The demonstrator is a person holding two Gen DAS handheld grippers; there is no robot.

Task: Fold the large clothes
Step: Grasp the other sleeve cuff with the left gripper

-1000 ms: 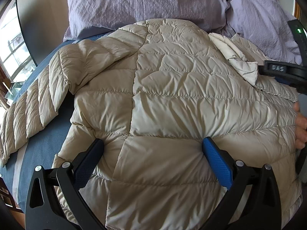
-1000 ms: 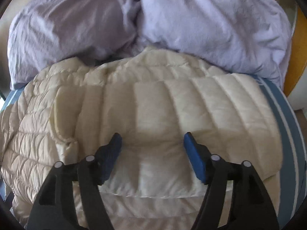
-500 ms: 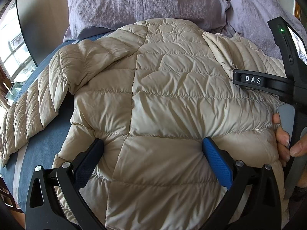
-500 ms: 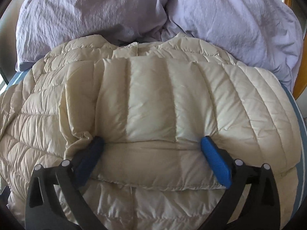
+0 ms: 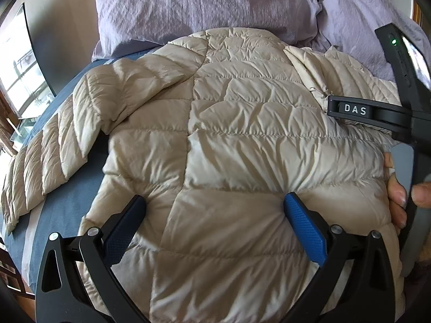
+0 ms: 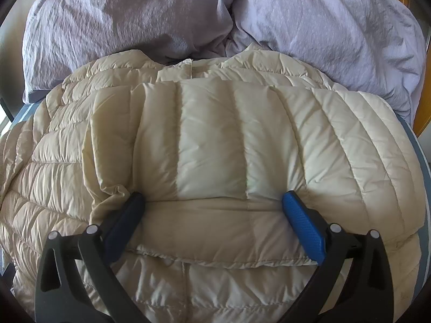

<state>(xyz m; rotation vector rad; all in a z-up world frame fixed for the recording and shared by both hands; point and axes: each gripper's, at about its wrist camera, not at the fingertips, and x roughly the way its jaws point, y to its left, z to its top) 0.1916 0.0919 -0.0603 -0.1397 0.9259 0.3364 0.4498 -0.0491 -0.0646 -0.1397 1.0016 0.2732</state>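
Note:
A beige quilted puffer jacket (image 5: 242,140) lies spread on the bed. Its left sleeve (image 5: 45,161) stretches out to the left. Its right sleeve (image 6: 221,145) lies folded across the body. My left gripper (image 5: 214,210) is open, its fingers pressing down on the lower part of the jacket. My right gripper (image 6: 211,204) is open and rests on the cuff end of the folded sleeve. The right gripper's black body shows at the right edge of the left wrist view (image 5: 377,113), held by a hand.
Lilac pillows (image 6: 134,16) and a crumpled lilac duvet (image 6: 336,21) lie right behind the jacket's collar. The blue bedsheet (image 5: 64,210) shows at the left. A window (image 5: 16,72) is at the far left, wooden frame (image 6: 423,118) at the right.
My right gripper opened wide and settled lower on the folded sleeve, which now lies flat across the jacket. My left gripper has stayed still.

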